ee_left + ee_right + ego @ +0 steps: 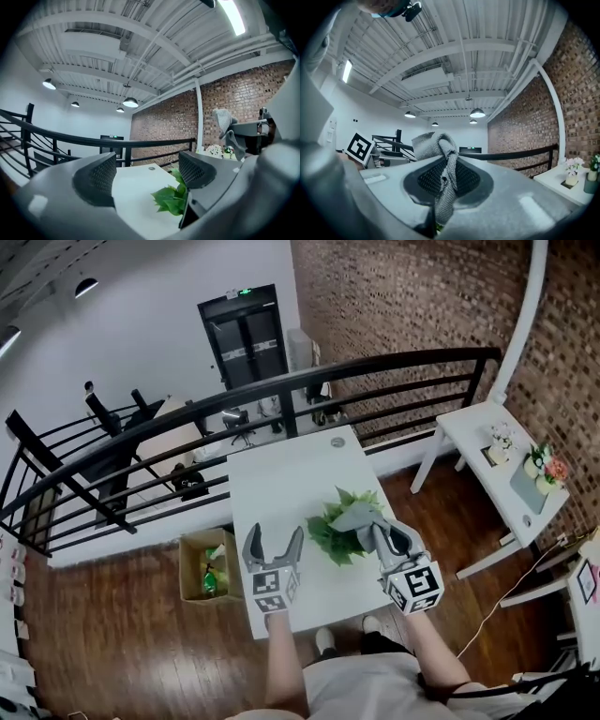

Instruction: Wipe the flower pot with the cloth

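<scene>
A leafy green plant [342,521] stands on the white table [281,474] near its front right; its pot is hidden under the leaves. My right gripper [375,529] hovers right over the plant, shut on a grey cloth [354,517]. In the right gripper view the cloth [443,178] hangs pinched between the jaws. My left gripper [273,549] is at the table's front edge, left of the plant, open with nothing between its jaws. In the left gripper view the leaves [171,197] show beside the right jaw of the left gripper [147,176].
A black railing [281,390] curves behind the table. An open cardboard box [206,568] sits on the wooden floor to the left. A white side table [497,465] with small potted flowers [544,470] stands at the right by the brick wall.
</scene>
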Motion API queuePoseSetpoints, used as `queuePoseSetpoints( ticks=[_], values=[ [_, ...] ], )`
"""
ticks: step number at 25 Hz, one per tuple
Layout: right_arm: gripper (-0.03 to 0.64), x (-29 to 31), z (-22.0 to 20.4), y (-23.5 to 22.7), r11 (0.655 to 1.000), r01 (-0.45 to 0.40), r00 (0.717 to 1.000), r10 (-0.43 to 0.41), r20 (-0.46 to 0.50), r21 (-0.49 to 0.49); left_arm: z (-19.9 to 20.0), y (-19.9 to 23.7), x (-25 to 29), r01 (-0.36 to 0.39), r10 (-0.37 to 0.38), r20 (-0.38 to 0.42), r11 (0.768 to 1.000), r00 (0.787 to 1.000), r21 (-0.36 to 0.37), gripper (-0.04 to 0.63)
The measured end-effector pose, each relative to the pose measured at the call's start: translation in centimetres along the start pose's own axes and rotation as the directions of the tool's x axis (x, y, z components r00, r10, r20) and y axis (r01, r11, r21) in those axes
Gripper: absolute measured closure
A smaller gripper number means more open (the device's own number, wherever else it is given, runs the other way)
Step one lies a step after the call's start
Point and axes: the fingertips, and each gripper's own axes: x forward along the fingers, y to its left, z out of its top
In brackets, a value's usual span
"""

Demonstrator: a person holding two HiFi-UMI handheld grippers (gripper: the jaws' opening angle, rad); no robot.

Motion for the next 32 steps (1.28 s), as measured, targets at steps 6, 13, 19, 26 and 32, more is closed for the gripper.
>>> queuePoseSetpoints(
  ticks=[6,13,19,26,32],
  values=[
    [0.600,0.3,-1.4,-3.2,1.000,0.002,1.000,-0.001,-0.031,0.010,-9.7,-0.8,1.1,0.094,-0.081,-0.224,0.994,0.971,0.048,0.210],
    [0.600,0.0,-2.2,-6.1,0.998,0.049,0.998,-0.048,-0.050,0.028,-21.9,-6.3,-0.1,0.331,-0.283,-0.433,0.943,0.855,0.037,0.147],
    [0.600,-2.2,-3.7,-10.3,0.988,0.147,0.985,-0.144,-0.090,0.035,-26.4,-9.9,2.2,0.374,-0.327,-0.486,0.928,0.810,-0.002,0.049],
    [0.601,-6.3,-5.4,-14.2,0.966,0.259,0.956,-0.254,-0.148,0.015,-28.8,-11.1,6.7,0.351,-0.310,-0.492,0.936,0.814,-0.008,0.000],
    [0.600,-9.0,-5.9,-16.2,0.947,0.320,0.930,-0.317,-0.187,-0.015,-29.0,-12.0,9.6,0.316,-0.282,-0.469,0.949,0.837,-0.007,-0.035]
  ],
)
